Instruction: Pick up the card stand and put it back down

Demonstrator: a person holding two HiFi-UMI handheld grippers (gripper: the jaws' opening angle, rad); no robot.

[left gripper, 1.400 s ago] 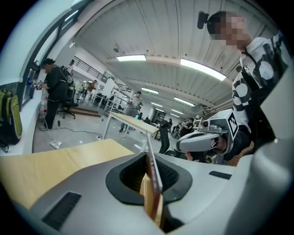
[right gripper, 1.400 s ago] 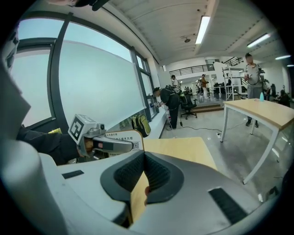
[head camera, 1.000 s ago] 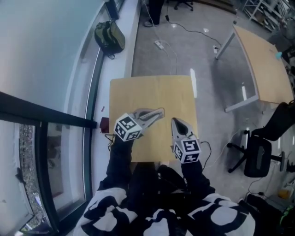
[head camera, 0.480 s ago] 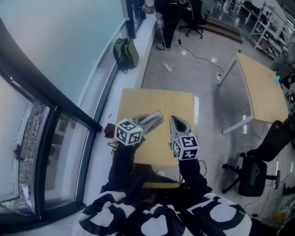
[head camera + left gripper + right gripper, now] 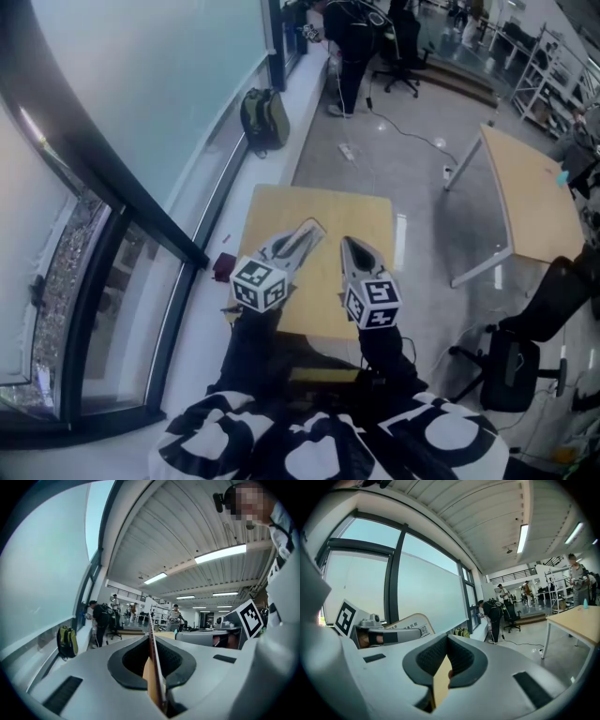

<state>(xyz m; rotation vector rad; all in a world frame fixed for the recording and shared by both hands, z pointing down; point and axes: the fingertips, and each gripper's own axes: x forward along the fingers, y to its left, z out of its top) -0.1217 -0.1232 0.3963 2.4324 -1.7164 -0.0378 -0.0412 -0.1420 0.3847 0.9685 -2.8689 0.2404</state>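
In the head view my left gripper (image 5: 302, 236) is over the small wooden table (image 5: 281, 202), shut on the card stand (image 5: 309, 229), a thin pale card held above the tabletop. The left gripper view has the card stand (image 5: 156, 672) edge-on between the closed jaws of the left gripper (image 5: 150, 638). My right gripper (image 5: 347, 246) hovers just to the right, shut with nothing in it. In the right gripper view the right gripper (image 5: 447, 637) has its tips together, and the printed card stand (image 5: 408, 623) shows at the left in the other gripper's jaws.
A green backpack (image 5: 264, 117) lies on the floor by the glass wall at the left. A second wooden table (image 5: 534, 197) and an office chair (image 5: 511, 366) stand at the right. A person (image 5: 352, 37) stands far back. A small dark red object (image 5: 223, 266) lies left of the table.
The head camera has tipped up, showing more of the room. Both grippers stay over the table, and the left one's jaws with the card point slightly further forward.
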